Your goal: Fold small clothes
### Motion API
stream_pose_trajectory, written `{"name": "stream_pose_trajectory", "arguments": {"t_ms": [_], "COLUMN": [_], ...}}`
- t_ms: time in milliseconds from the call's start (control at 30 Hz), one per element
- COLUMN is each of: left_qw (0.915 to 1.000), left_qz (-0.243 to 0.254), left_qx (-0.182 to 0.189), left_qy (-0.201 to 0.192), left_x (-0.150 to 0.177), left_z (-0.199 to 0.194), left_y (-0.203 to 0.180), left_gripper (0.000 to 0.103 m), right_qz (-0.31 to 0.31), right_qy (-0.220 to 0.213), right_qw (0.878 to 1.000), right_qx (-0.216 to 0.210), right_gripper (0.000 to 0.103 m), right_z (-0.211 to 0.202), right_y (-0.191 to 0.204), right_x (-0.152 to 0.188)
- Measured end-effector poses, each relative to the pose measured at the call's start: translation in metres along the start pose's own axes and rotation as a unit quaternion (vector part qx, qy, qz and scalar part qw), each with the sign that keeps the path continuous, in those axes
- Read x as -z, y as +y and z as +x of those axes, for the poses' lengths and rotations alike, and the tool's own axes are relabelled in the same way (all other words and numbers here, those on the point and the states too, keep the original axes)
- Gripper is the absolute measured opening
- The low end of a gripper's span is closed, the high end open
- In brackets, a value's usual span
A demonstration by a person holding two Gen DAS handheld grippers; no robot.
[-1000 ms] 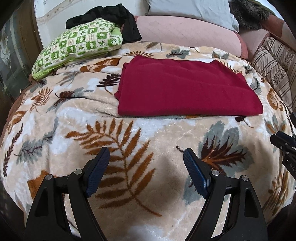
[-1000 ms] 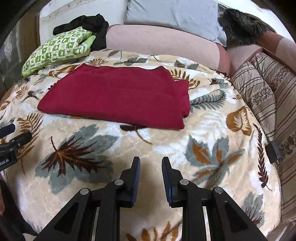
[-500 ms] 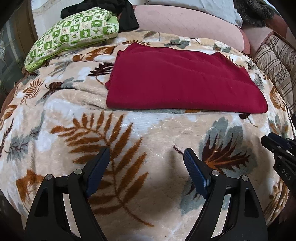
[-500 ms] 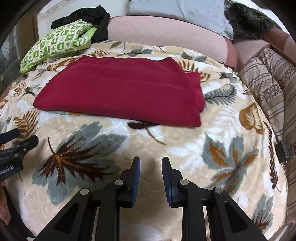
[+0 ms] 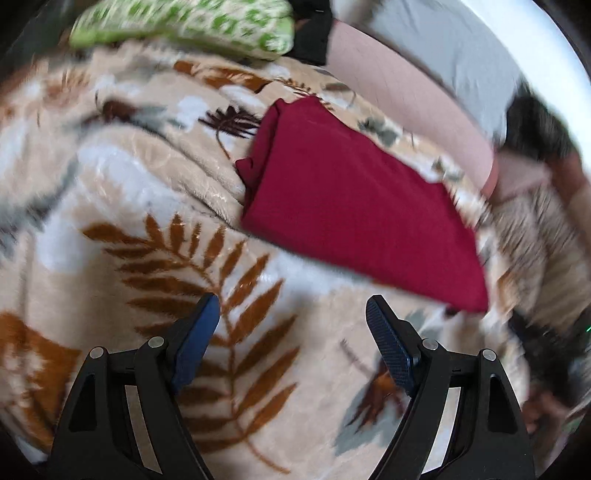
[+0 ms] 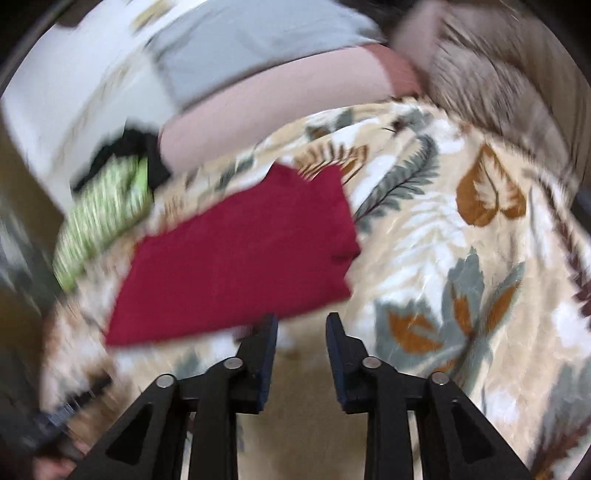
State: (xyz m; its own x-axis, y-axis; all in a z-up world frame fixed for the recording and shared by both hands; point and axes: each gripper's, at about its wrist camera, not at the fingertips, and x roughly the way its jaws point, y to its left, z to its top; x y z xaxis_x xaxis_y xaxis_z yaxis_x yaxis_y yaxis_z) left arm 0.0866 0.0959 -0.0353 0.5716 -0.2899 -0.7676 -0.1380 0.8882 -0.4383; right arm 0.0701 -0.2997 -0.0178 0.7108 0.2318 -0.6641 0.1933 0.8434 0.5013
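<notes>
Both grippers point down at a slant over the leaf-print blanket. The left gripper stands wide and empty; the right gripper has just been opening, its fingers narrowly parted with nothing between. Beyond them lies the folded red garment, flat on the blanket. Farther back sit a green checked pillow and a pink bolster.

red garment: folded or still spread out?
Folded. The red garment lies on the leaf-print blanket as a compact slab, with stacked layers visible along its left edge. Neither claw touches it.
</notes>
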Motion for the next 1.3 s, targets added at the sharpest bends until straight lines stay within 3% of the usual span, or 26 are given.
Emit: {"name": "stream_pose_trajectory", "arguments": {"t_ms": [100,200,300,467,567,700,800,867,933,1067,1133,1200,1300], "left_qw": [0.9965,0.9894,0.9867,0.9823,0.9769,0.9744,0.9741,0.9736,0.9725,0.9684,0.9664,0.9635,0.9561], "left_qz": [-0.066,-0.112,-0.122,-0.134,-0.159,-0.174,-0.172,-0.174,-0.179,-0.188,-0.190,-0.196,-0.210], "left_qx": [0.051,0.090,0.103,0.126,0.138,0.140,0.142,0.143,0.146,0.162,0.172,0.181,0.202], "left_qy": [0.007,0.020,0.029,0.034,0.033,0.031,0.032,0.033,0.033,0.025,0.020,0.015,0.028], "left_x": [-0.011,-0.016,-0.017,-0.018,-0.020,-0.020,-0.019,-0.018,-0.018,-0.018,-0.019,-0.022,-0.028], "left_z": [0.005,0.010,0.014,0.014,0.015,0.014,0.014,0.014,0.013,0.011,0.009,0.010,0.020], "left_y": [0.016,0.026,0.026,0.029,0.037,0.041,0.041,0.042,0.044,0.046,0.047,0.048,0.047], "left_gripper": [0.082,0.082,0.082,0.082,0.082,0.082,0.082,0.082,0.082,0.082,0.082,0.082,0.082], "right_qz": [0.103,0.157,0.161,0.143,0.201,0.244,0.248,0.258,0.248,0.256,0.226,0.217,0.225], "right_qy": [-0.002,0.017,0.026,0.061,0.051,0.064,0.053,0.071,0.082,0.043,0.054,0.068,0.058], "right_qw": [0.994,0.984,0.979,0.984,0.974,0.953,0.948,0.945,0.951,0.941,0.958,0.962,0.952], "right_qx": [-0.042,-0.083,-0.122,-0.090,-0.095,-0.170,-0.190,-0.188,-0.167,-0.215,-0.170,-0.148,-0.198], "right_gripper": [0.038,0.041,0.043,0.064,0.064,0.065,0.065,0.064,0.056,0.056,0.056,0.045,0.045], "right_z": [0.011,0.030,0.042,0.067,0.071,0.077,0.079,0.089,0.092,0.089,0.094,0.100,0.100], "right_y": [-0.041,-0.058,-0.051,-0.033,-0.042,-0.045,-0.044,-0.046,-0.043,-0.043,-0.039,-0.037,-0.034], "right_x": [-0.018,-0.025,-0.028,-0.023,-0.013,-0.010,-0.011,-0.008,-0.006,-0.013,-0.014,-0.011,-0.014]}}
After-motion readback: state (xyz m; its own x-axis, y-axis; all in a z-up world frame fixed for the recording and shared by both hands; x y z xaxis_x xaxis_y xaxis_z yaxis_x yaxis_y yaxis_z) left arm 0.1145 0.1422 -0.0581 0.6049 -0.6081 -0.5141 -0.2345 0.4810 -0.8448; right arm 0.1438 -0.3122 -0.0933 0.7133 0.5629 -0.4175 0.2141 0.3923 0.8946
